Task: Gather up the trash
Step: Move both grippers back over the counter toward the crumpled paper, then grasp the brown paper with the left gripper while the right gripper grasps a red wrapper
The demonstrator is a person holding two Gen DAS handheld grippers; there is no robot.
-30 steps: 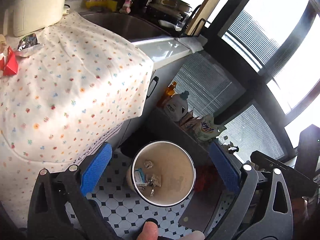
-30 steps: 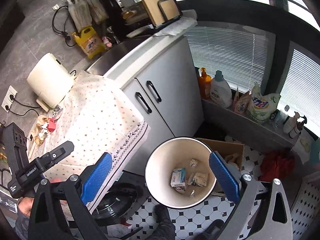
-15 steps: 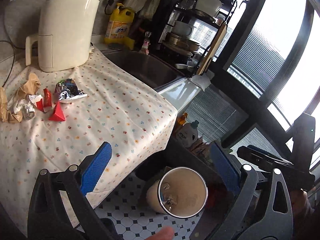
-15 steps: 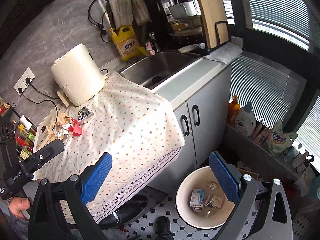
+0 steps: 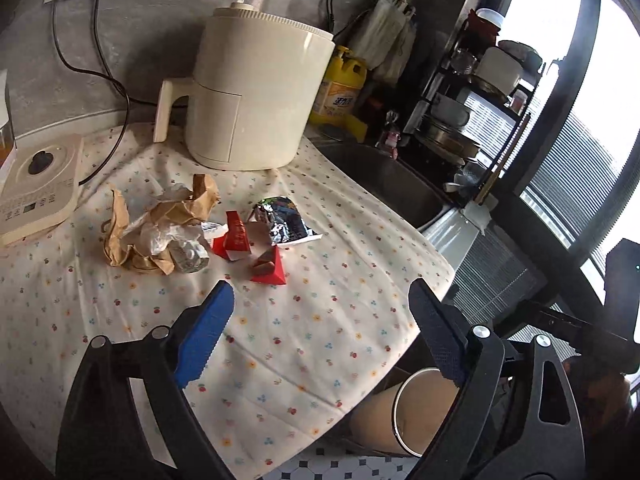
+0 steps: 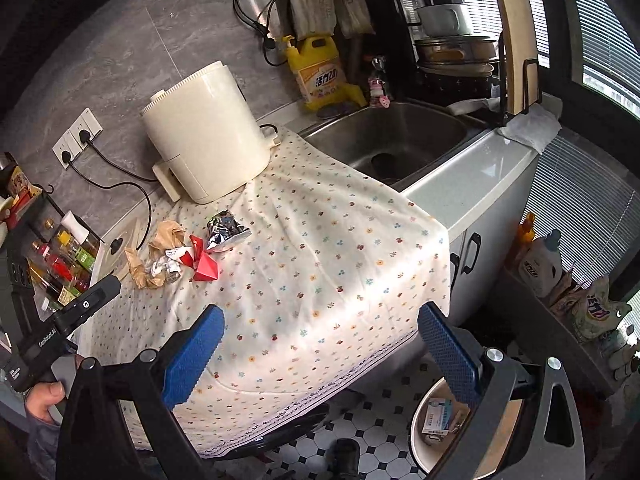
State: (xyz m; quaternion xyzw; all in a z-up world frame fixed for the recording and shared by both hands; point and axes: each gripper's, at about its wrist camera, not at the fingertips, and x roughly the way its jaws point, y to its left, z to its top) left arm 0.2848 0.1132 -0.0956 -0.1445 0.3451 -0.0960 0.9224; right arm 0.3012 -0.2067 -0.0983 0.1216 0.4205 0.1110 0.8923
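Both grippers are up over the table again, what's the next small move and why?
Probably ease the left gripper forward and down onto the red wrapper, the nearest piece of the trash pile. Its jaws, just closing a little, are still wide with nothing between them, and the bin on the floor already holds earlier pieces.

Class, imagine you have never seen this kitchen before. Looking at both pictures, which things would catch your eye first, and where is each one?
First, the heap of trash in the middle of the flowered cloth: crumpled brown paper, red wrappers and a shiny foil packet. Behind it, against the grey wall, stands a big cream air fryer. On the tiled floor beside the counter sits a round bin with a few scraps inside.
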